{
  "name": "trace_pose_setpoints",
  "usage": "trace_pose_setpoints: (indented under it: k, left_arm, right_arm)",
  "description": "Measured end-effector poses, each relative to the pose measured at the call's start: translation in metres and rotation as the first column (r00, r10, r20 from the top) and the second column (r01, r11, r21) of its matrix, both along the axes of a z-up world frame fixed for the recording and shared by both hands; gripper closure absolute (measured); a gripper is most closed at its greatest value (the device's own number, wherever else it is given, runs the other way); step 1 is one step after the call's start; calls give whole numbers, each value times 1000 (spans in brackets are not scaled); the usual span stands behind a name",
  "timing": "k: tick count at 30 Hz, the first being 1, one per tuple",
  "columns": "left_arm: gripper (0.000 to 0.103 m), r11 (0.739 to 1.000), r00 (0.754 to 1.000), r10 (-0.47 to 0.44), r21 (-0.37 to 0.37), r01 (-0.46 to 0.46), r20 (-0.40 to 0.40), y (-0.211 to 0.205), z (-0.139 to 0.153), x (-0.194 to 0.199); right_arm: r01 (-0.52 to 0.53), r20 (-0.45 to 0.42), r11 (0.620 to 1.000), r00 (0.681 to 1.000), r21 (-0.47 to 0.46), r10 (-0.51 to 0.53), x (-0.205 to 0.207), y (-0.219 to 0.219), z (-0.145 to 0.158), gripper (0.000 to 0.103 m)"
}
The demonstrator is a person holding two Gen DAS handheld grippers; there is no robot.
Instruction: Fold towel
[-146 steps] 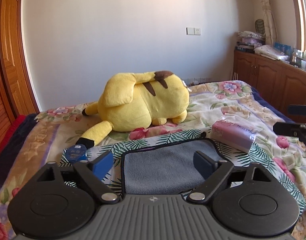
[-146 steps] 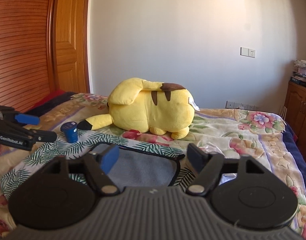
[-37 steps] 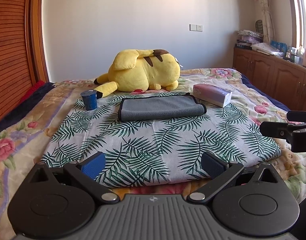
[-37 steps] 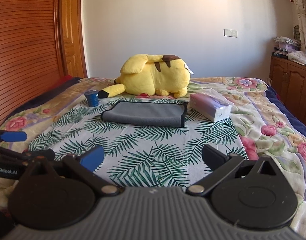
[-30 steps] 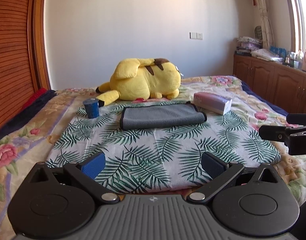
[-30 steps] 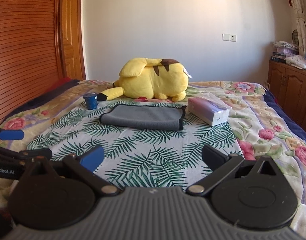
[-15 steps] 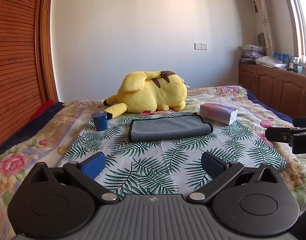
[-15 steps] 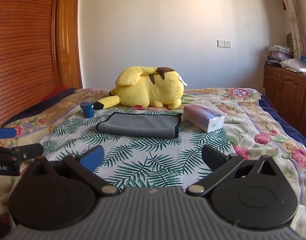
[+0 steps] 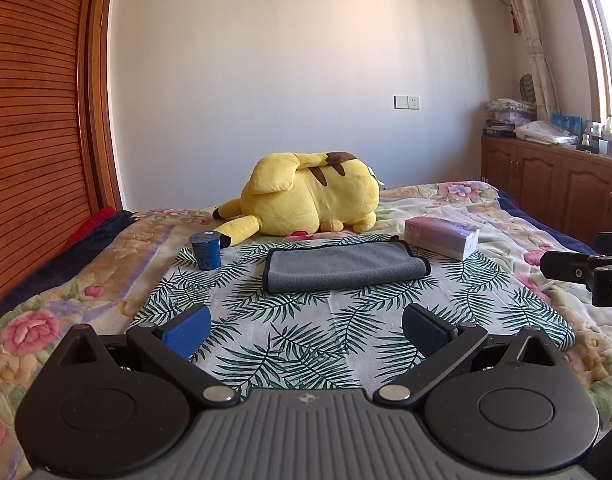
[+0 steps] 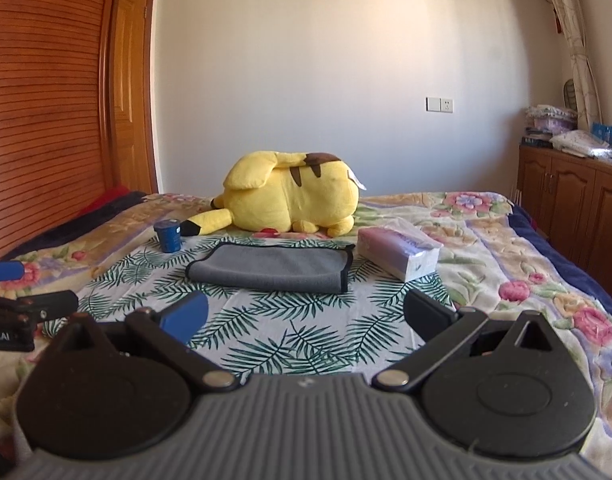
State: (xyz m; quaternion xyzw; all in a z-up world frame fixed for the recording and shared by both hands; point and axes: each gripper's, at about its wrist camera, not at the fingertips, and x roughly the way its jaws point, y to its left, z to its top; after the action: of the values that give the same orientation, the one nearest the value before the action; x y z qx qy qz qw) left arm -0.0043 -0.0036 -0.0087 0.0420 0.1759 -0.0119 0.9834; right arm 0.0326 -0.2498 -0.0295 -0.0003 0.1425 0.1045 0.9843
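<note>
Towel (image 9: 344, 267) folding looks finished: the left gripper (image 9: 306, 326) and right gripper (image 10: 303, 312) both hang released, jaws wide, holding nothing, low in frame. Beyond them, mid-frame, the grey towel lies flat on the palm-print sheet (image 9: 306, 336), long axis left-right, between a blue cup (image 9: 205, 251) and a tissue pack (image 9: 442, 237).

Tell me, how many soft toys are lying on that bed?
1. A yellow plush toy lies on its side at the far end of the bed, just behind the folded grey towel. Nothing suggests another, though the bed's near corners are out of view.
</note>
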Motion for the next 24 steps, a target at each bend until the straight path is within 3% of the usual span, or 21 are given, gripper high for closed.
trace_pose_setpoints:
  k: [24]
  left_arm:
    - [16,1000,1000,6,6,-6,5,3,0,1]
  right_arm:
    - [4,0,1000,1000,1,-4,0,-1,0,0]
